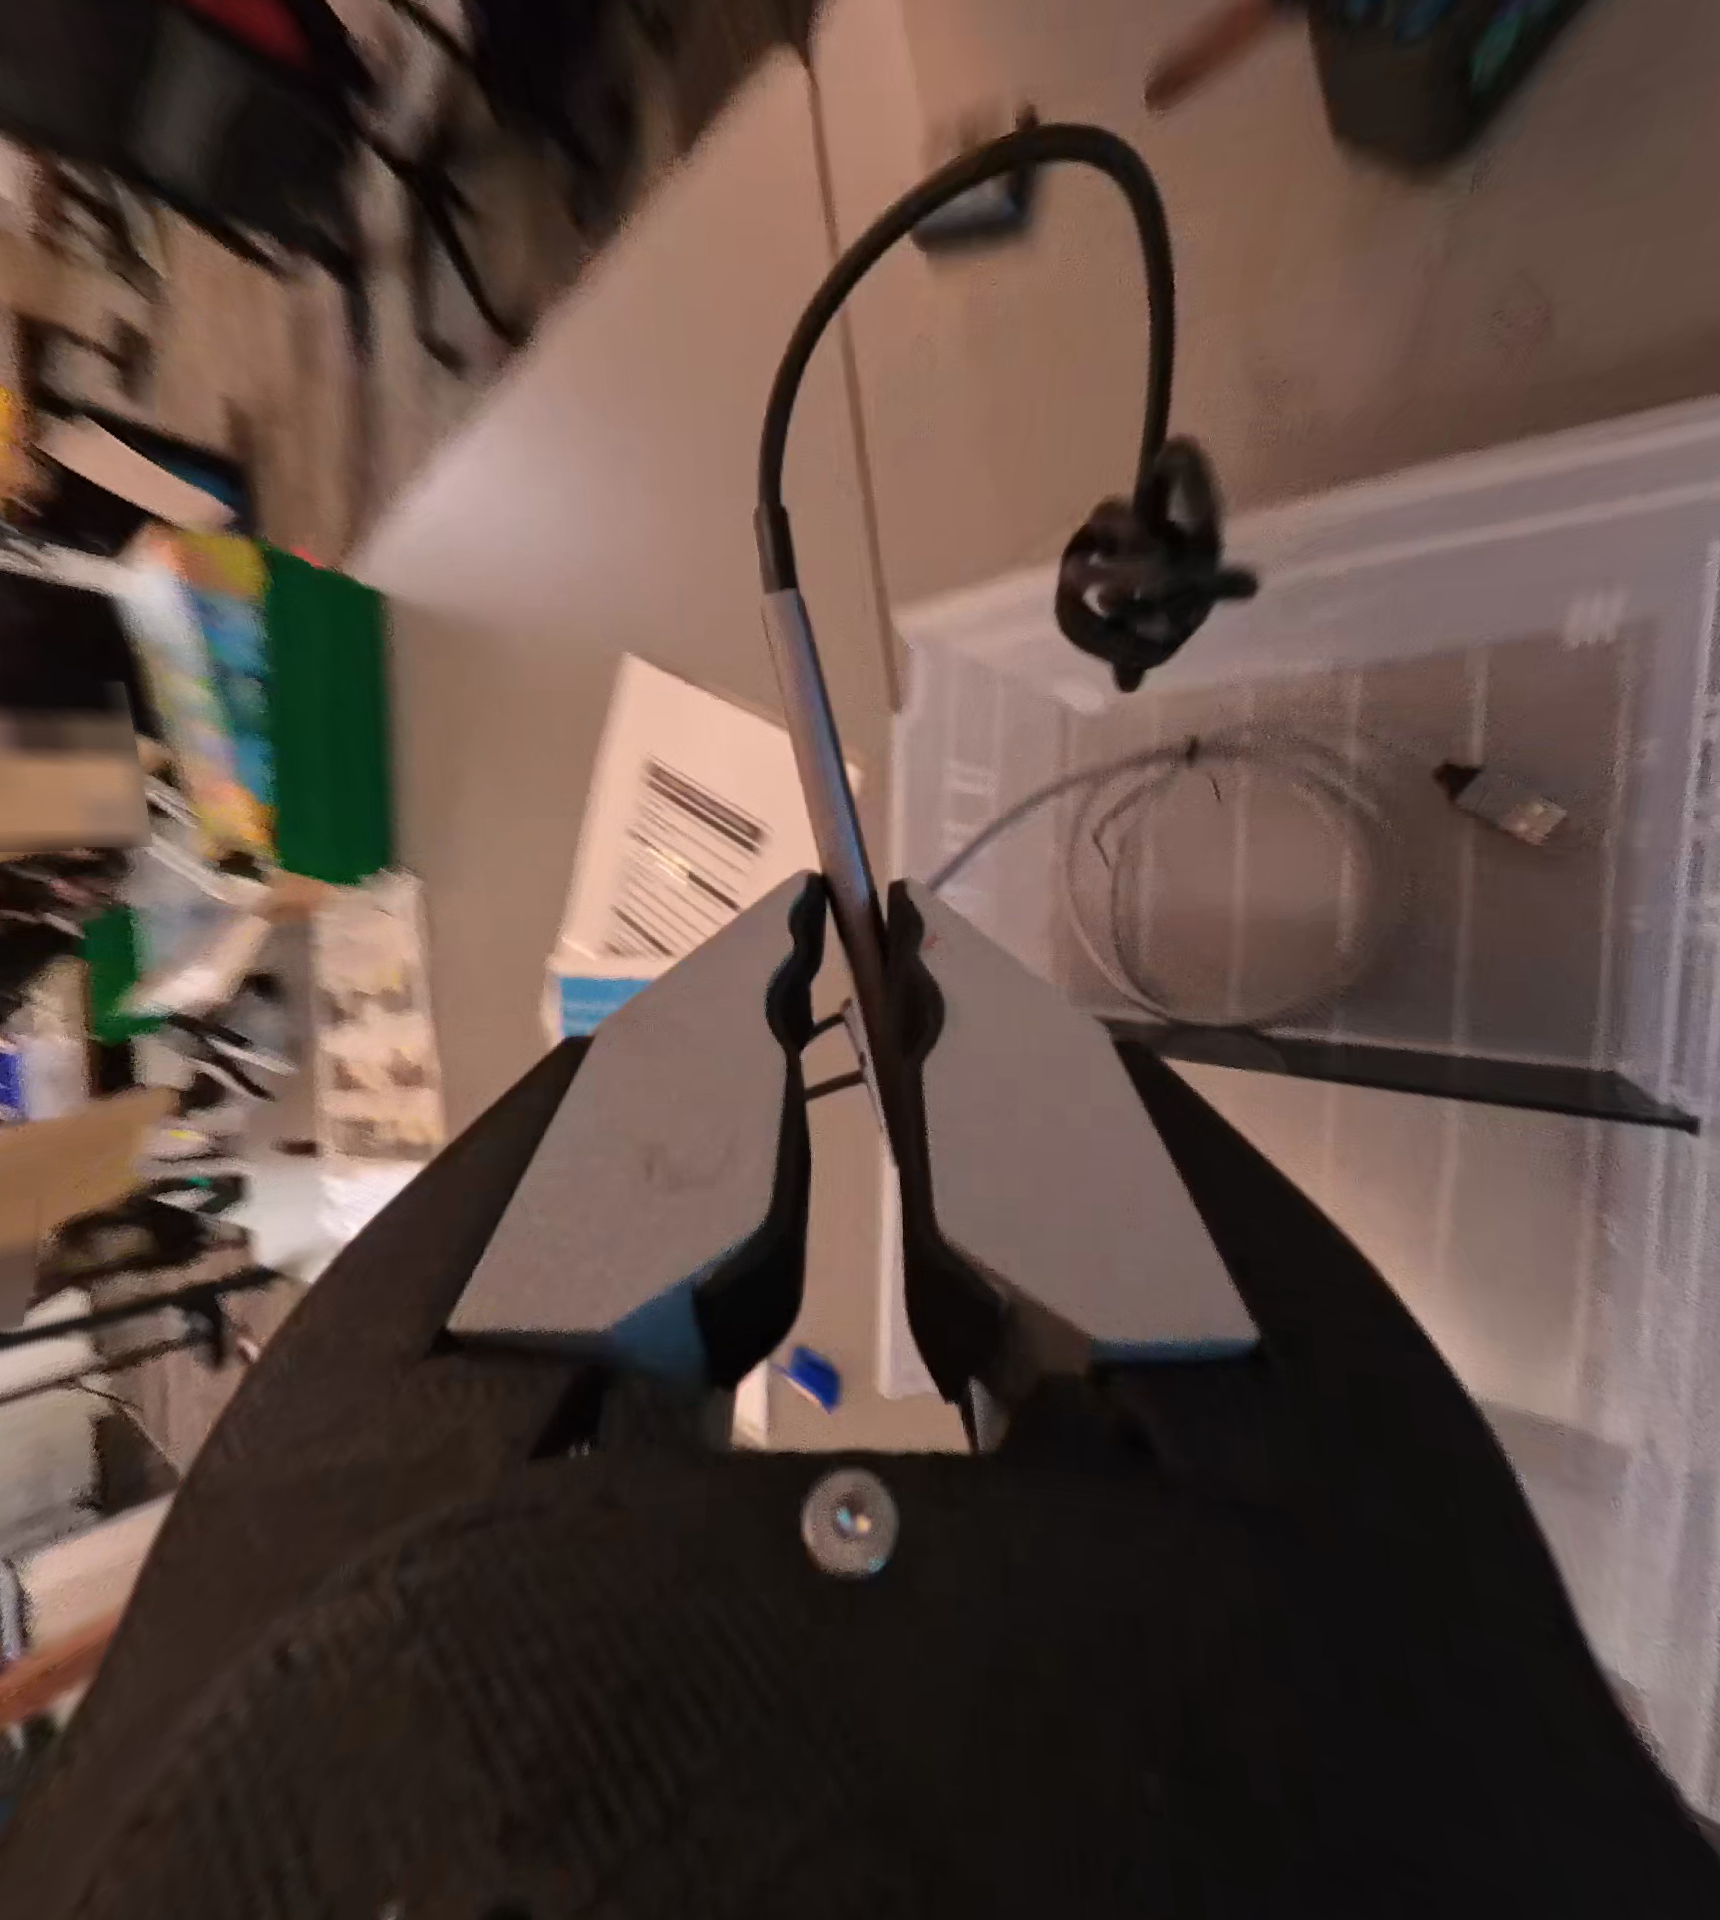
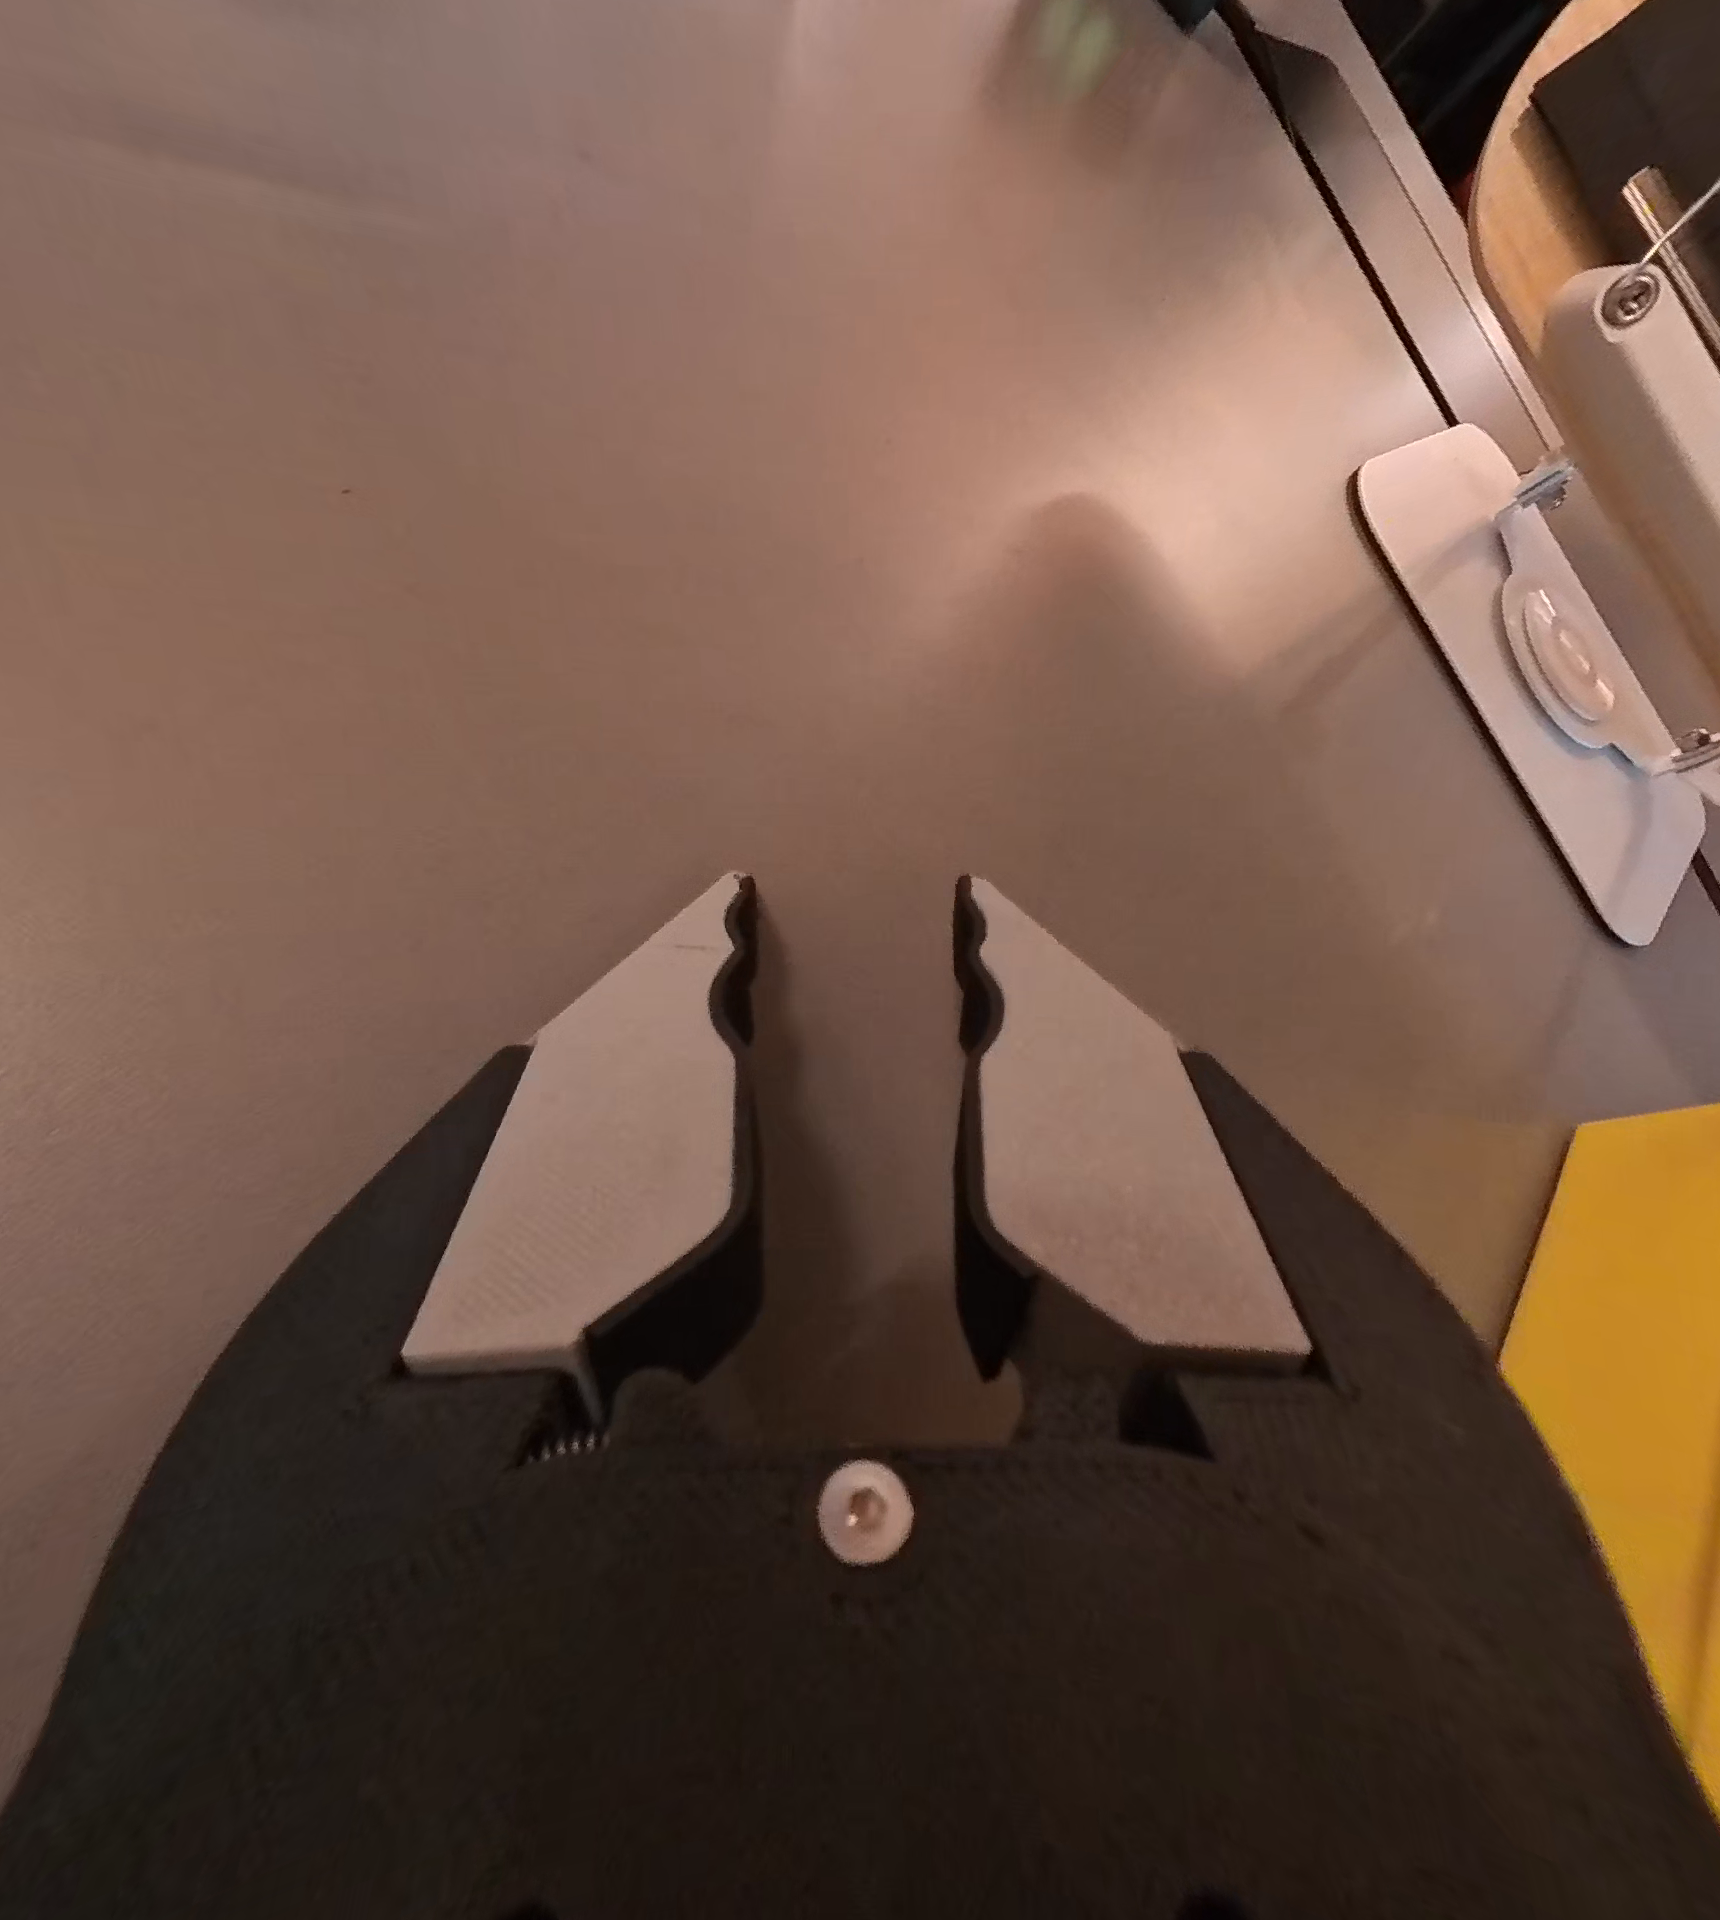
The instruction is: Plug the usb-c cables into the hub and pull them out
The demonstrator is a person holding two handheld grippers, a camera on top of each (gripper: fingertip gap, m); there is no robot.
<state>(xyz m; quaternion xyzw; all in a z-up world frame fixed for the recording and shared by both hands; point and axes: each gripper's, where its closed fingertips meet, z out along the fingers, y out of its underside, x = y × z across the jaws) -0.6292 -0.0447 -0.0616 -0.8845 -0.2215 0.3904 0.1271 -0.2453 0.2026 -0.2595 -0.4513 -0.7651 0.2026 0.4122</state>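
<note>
In the left wrist view my left gripper (image 1: 856, 894) is shut on a slim silver hub (image 1: 820, 748), seen edge-on and lifted above the table. The hub's black cable (image 1: 960, 208) arcs up and over to a black bundled end (image 1: 1142, 571) that hangs at the right. A thin coiled cable (image 1: 1230, 873) with a silver plug (image 1: 1505, 810) lies on a white mat (image 1: 1458, 1247) on the table. In the right wrist view my right gripper (image 2: 856, 904) is open and empty over the bare grey tabletop (image 2: 420, 520). No cable or hub shows there.
A white box with dark stripes (image 1: 690, 831) lies left of the mat. Blurred cluttered shelves (image 1: 108, 727) fill the left. In the right wrist view a white clamp plate (image 2: 1521, 675) sits at the table's right edge, and a yellow object (image 2: 1666, 1455) is at lower right. Left tips to right tips: about 50 cm.
</note>
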